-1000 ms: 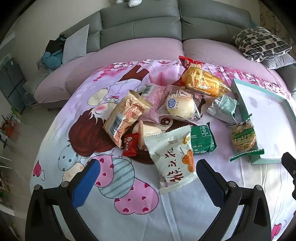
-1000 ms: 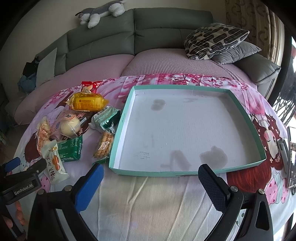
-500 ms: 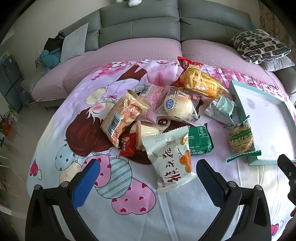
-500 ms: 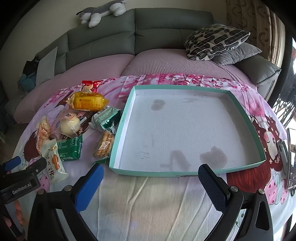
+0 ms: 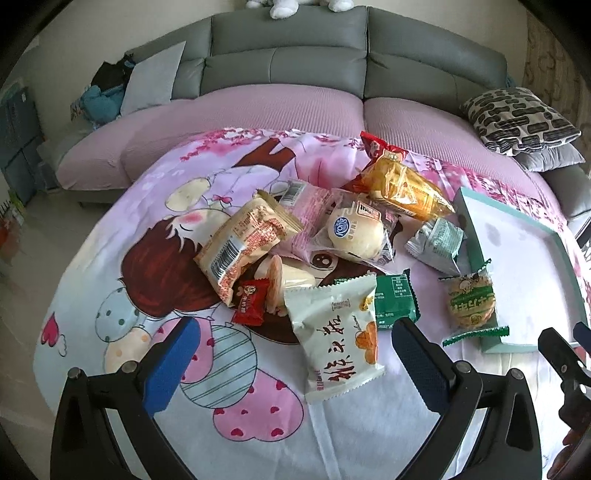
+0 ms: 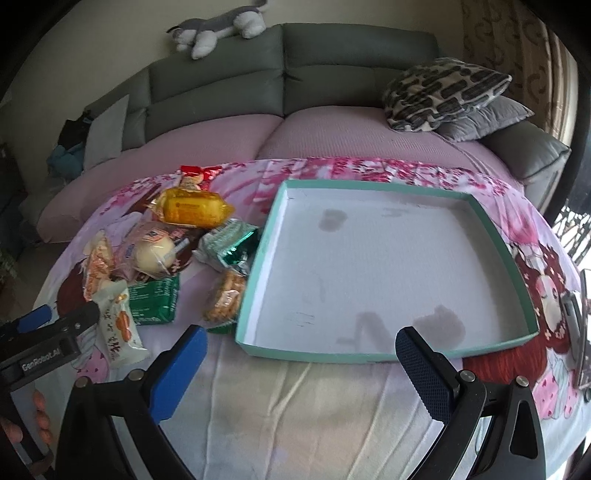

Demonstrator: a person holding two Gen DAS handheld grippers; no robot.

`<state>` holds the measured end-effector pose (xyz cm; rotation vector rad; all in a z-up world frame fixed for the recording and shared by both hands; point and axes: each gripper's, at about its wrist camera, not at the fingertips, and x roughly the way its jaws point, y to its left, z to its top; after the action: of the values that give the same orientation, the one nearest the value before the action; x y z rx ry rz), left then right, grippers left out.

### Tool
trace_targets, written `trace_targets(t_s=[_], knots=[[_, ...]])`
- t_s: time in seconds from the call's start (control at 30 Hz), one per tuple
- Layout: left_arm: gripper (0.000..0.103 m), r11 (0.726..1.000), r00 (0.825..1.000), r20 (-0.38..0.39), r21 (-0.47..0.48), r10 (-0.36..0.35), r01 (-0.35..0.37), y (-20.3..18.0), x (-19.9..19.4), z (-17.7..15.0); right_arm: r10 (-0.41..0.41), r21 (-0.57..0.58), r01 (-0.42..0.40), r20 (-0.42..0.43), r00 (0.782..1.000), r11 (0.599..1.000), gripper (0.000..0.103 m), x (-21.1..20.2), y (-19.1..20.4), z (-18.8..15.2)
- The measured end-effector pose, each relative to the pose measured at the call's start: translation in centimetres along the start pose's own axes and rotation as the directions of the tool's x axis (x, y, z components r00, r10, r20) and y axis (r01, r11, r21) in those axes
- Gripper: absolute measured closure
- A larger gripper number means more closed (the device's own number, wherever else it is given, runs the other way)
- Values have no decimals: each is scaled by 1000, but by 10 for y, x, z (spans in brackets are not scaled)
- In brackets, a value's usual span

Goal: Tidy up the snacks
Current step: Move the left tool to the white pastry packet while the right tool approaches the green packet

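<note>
A pile of snack packets lies on a cartoon-print cloth (image 5: pixel 122 332). Nearest my open, empty left gripper (image 5: pixel 295 354) is a white packet with red characters (image 5: pixel 334 336), between its fingers. Around it lie a green packet (image 5: pixel 393 299), a small red packet (image 5: pixel 250 301), a bun in clear wrap (image 5: pixel 354 232), an orange bag (image 5: pixel 402 188) and a round biscuit pack (image 5: pixel 471 302) leaning on the teal tray (image 5: pixel 476 243). My right gripper (image 6: pixel 299 354) is open and empty just before the empty tray's near rim (image 6: pixel 314 352).
A grey sofa (image 6: pixel 332 59) with pink seat cover, patterned cushions (image 6: pixel 443 88) and a plush toy (image 6: pixel 218 31) stands behind the table. A dark device (image 6: pixel 581 325) lies at the right table edge. The left gripper shows at the right view's left side (image 6: pixel 44 336).
My left gripper has moved slightly forward and left toward the white packet. The right gripper has barely moved. No snack has shifted.
</note>
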<state>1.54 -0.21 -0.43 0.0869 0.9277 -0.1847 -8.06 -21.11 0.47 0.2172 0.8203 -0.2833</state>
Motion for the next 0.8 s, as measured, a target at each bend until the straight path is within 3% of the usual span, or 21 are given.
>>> trace_targets(t_s=[0.13, 0.4, 0.57, 0.7, 0.8], knots=[[0, 999, 998, -52, -8, -36, 36, -4, 17, 0, 20, -21, -19, 3, 1000, 1000, 0, 4, 10, 9], [1, 999, 991, -132, -19, -32, 30, -6, 44, -5, 87, -58, -87, 0, 996, 995, 0, 19, 40, 38], [14, 998, 985, -165, -47, -59, 52, 0, 52, -8, 115, -84, -117, -34, 993, 990, 0, 33, 61, 45], [18, 996, 981, -180, -61, -71, 61, 4, 55, -10, 140, -99, -144, -42, 989, 985, 0, 41, 75, 49], [31, 994, 980, -179, -74, -87, 75, 9, 55, -10, 149, -100, -153, -49, 988, 983, 0, 46, 82, 50]])
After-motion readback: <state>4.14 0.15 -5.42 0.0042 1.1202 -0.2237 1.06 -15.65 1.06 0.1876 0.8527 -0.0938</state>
